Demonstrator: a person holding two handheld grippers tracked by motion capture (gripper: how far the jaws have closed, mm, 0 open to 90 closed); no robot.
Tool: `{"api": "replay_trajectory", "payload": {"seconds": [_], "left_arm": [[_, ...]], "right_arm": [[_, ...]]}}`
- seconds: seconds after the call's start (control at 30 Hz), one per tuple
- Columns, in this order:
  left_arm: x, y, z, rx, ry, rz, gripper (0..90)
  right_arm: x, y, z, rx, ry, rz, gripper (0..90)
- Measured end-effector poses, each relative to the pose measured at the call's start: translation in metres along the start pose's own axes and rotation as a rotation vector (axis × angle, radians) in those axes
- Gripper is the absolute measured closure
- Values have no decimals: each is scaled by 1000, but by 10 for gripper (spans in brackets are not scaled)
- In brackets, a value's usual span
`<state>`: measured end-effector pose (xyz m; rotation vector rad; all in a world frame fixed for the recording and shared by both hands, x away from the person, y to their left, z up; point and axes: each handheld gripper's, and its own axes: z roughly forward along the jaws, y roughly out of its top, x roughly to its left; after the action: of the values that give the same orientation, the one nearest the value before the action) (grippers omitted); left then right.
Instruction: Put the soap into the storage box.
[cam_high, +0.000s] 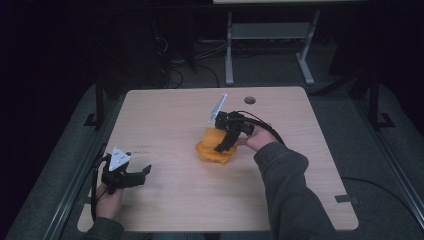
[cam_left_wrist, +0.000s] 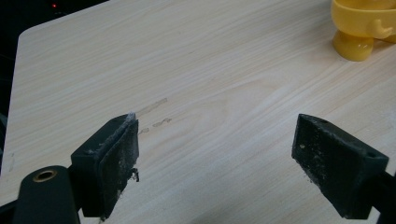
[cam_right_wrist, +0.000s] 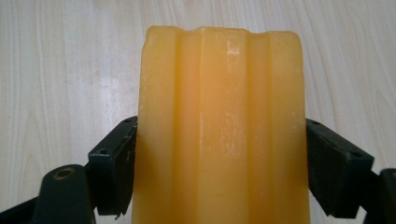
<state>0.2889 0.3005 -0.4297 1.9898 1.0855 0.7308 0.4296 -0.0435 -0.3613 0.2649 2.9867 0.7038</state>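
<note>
Grasp step in hand: the right gripper (cam_high: 223, 145) has its jaws closed against both flanks of the ribbed yellow piece (cam_right_wrist: 222, 135) at mid-tabletop (cam_high: 165, 115), while the left gripper (cam_high: 142, 172) idles wide open, holding nothing; next move likely calls for a steady lift.

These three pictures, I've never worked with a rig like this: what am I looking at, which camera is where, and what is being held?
There is no robot arm: a person holds a hand-held gripper in each hand at a wooden table. The high view looks down from above the person's side. The other two pictures come from cameras riding on each gripper, looking along its black fingers.

The left gripper rests near the table's front edge, open and holding nothing.

The right gripper has its fingers on both sides of a ribbed yellow plastic piece. In the high view it sits on an orange-yellow object mid-table; what that is, I cannot tell.
</note>
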Motion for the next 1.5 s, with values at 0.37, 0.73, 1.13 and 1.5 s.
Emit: {"api": "replay_trajectory", "payload": {"seconds": [0.37,0.73,1.13,1.5], "left_arm": [[0,0,0,-3,-1,2,141],[0,0,0,-4,0,1,141],[0,0,0,-4,-1,0,141],[0,0,0,-1,-1,1,141]], "right_arm": [[0,2,8,5,16,0,204],[0,4,17,6,27,-3,204],[0,6,22,10,32,-6,204],[-1,9,27,12,32,-12,204]]}}
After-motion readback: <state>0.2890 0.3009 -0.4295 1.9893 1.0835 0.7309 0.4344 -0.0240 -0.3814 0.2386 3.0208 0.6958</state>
